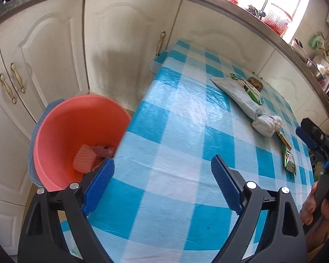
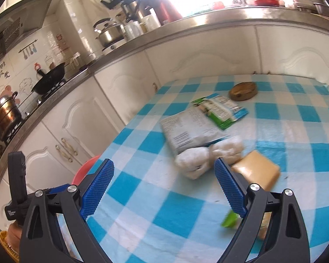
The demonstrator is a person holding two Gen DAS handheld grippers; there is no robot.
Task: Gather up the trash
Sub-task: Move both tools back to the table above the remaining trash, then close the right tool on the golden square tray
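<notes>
Blue ribbed pads fill the bottom of both views, and on each tool I see them standing wide apart with nothing between them. My left gripper (image 1: 162,176) hangs over the near edge of the table (image 1: 186,144), whose glossy blue-and-white checked cloth shows creases. At lower left of that view the pink plastic bin (image 1: 76,140) sits beside the table, its rim partly hidden by the table edge and my left pad; inside I make out a pink foam net (image 1: 84,161) and some other pink scrap I cannot identify.

My right gripper (image 2: 164,176) points at the trash in the middle of its frame. A crumpled white tissue wad (image 2: 195,163) lies just ahead of the pads, blurred, its long axis running from lower left to upper right. Behind it and touching it, the flat silvery snack bag (image 2: 186,129) runs up toward the upper right, with a green-and-white wrapper (image 2: 219,109) overlapping its far end. A tan, smooth rectangular packet (image 2: 256,171) lies right of the tissue, partly covered by my right pad. A small bright green scrap (image 2: 229,220) at lower right is too blurred to name. A round wooden disc (image 2: 243,91) rests near the table's far edge.

At the far right of the left view my right tool is cut off by the frame, with the hand (image 1: 311,208) holding its grip.
</notes>
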